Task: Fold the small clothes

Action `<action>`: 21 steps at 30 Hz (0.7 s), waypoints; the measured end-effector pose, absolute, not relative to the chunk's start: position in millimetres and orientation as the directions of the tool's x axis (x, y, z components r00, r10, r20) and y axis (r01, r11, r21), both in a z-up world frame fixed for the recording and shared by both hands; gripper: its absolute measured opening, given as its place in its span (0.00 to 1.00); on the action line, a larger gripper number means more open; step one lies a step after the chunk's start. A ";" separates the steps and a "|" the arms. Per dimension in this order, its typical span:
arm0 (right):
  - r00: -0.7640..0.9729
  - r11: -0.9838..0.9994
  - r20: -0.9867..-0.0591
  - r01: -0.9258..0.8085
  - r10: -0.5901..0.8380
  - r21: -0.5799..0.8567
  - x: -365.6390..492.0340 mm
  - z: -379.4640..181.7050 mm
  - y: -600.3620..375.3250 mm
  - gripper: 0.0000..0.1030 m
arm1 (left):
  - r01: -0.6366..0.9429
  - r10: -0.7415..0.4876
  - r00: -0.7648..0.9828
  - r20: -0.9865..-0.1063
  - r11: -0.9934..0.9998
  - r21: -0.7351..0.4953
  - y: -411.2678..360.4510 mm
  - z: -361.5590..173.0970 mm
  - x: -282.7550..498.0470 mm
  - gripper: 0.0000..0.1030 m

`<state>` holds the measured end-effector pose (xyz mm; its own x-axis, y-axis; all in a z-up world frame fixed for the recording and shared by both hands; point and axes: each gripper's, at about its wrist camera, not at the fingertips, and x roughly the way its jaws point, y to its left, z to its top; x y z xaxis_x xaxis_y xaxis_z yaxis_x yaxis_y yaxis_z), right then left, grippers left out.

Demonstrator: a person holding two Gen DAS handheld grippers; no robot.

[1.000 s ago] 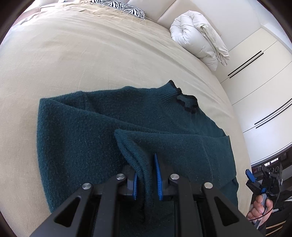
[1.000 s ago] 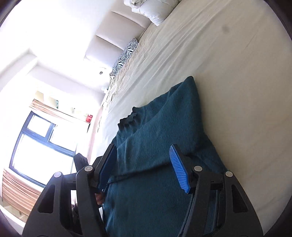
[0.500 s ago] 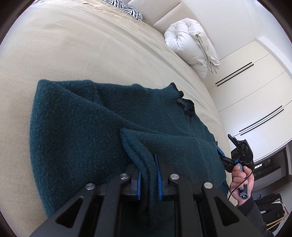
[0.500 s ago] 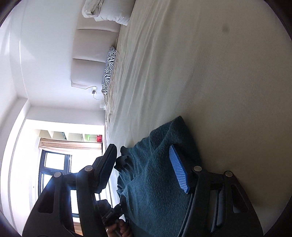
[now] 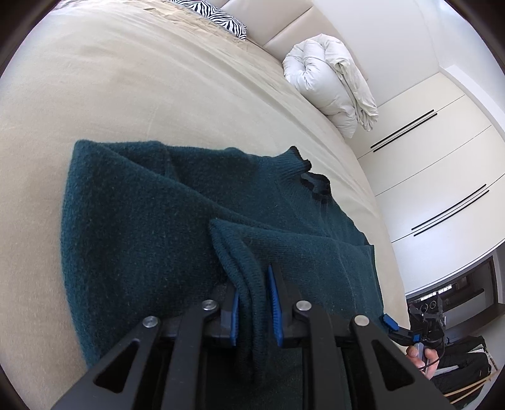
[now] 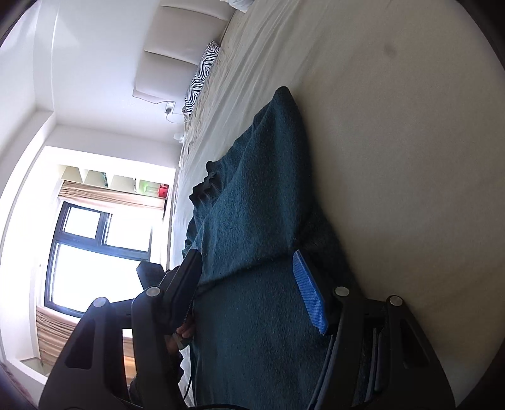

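Note:
A dark teal knit sweater (image 5: 151, 220) lies on a beige bed (image 5: 126, 88), collar (image 5: 312, 183) toward the headboard. My left gripper (image 5: 254, 302) is shut on a folded edge of the sweater, its hem or a sleeve cuff, and holds it over the body. My right gripper (image 6: 249, 280) is open, its jaws wide on either side of the sweater (image 6: 258, 220) at the bed's near edge. It also shows small at the lower right of the left wrist view (image 5: 397, 328).
A rolled white duvet (image 5: 328, 82) and a zebra pillow (image 5: 217, 15) lie at the headboard. White wardrobe doors (image 5: 442, 176) stand beside the bed. A bright window (image 6: 94, 261) is on the far side.
My left gripper has carried the pinched fold further over the sweater body. My right gripper has come back low over the sweater's edge, still open.

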<state>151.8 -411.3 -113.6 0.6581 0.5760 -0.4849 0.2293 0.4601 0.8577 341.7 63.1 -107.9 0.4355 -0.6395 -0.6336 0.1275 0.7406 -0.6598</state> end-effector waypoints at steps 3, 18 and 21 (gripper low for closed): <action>0.693 0.466 -0.476 0.224 0.541 0.856 106.9 -98.6 -415.3 0.59 | 0.127 -0.607 0.476 -0.636 0.763 -0.634 70.2 -86.0 313.8 0.59; 0.666 0.625 -0.594 0.240 0.450 0.743 -82.2 -73.4 -379.6 0.59 | 0.011 -0.481 0.477 -0.735 0.840 -0.543 133.3 -85.3 61.3 0.77; 0.642 0.666 -0.645 0.268 0.415 0.696 -101.3 -77.0 -372.7 0.59 | 0.022 -0.492 0.469 -0.733 0.837 -0.547 133.6 -89.0 29.2 0.77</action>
